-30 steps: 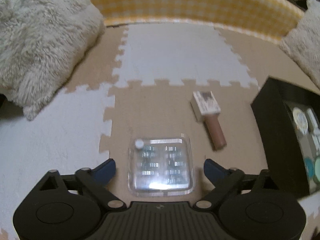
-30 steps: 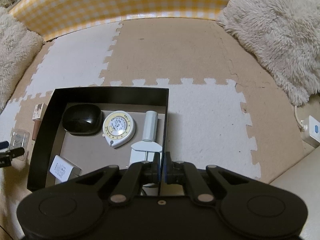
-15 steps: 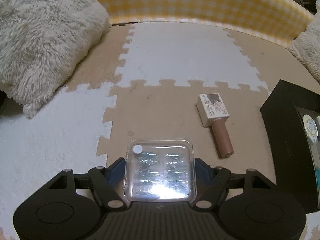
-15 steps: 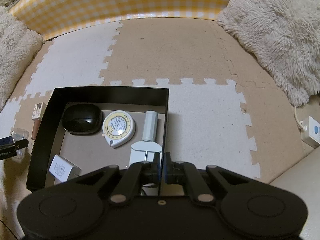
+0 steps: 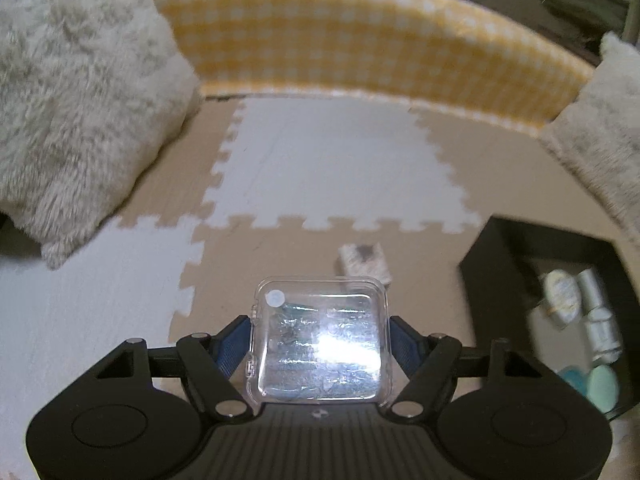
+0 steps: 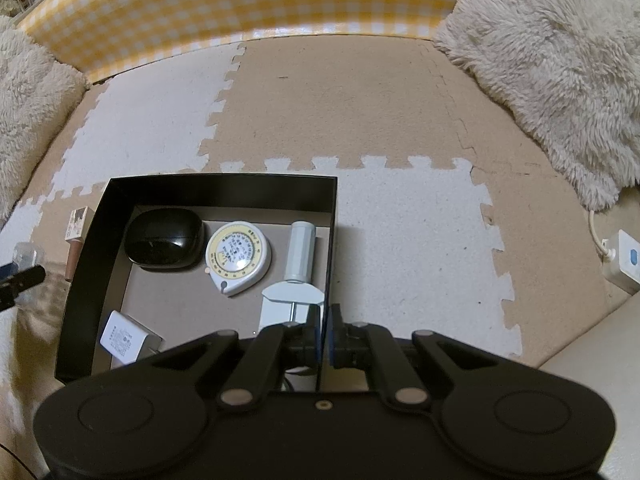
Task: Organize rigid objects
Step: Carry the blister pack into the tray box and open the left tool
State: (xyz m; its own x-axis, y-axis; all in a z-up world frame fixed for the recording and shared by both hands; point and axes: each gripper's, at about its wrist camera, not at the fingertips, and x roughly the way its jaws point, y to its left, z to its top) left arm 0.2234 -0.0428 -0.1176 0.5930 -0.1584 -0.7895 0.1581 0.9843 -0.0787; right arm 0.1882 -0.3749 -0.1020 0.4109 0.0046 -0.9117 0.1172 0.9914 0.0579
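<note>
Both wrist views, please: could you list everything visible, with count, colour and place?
clear plastic case: 1, transparent, between the left jaws
black box: 1, black, on the mat
black oval case: 1, in the box
tape measure: 1, white and yellow, in the box
white tube: 1, in the box
charger: 1, white, box corner
nail polish bottle: 1, pinkish, on the mat beside the box
cushions: 2, cream
left gripper: shut on the case
right gripper: clamped on the box wall

A floor of interlocking beige and white foam tiles (image 6: 340, 120) bears a black box (image 6: 224, 188) under the right gripper's fingers, a boxed brown bottle (image 6: 76, 232) left of it, and fluffy cushions (image 6: 560, 60).
</note>
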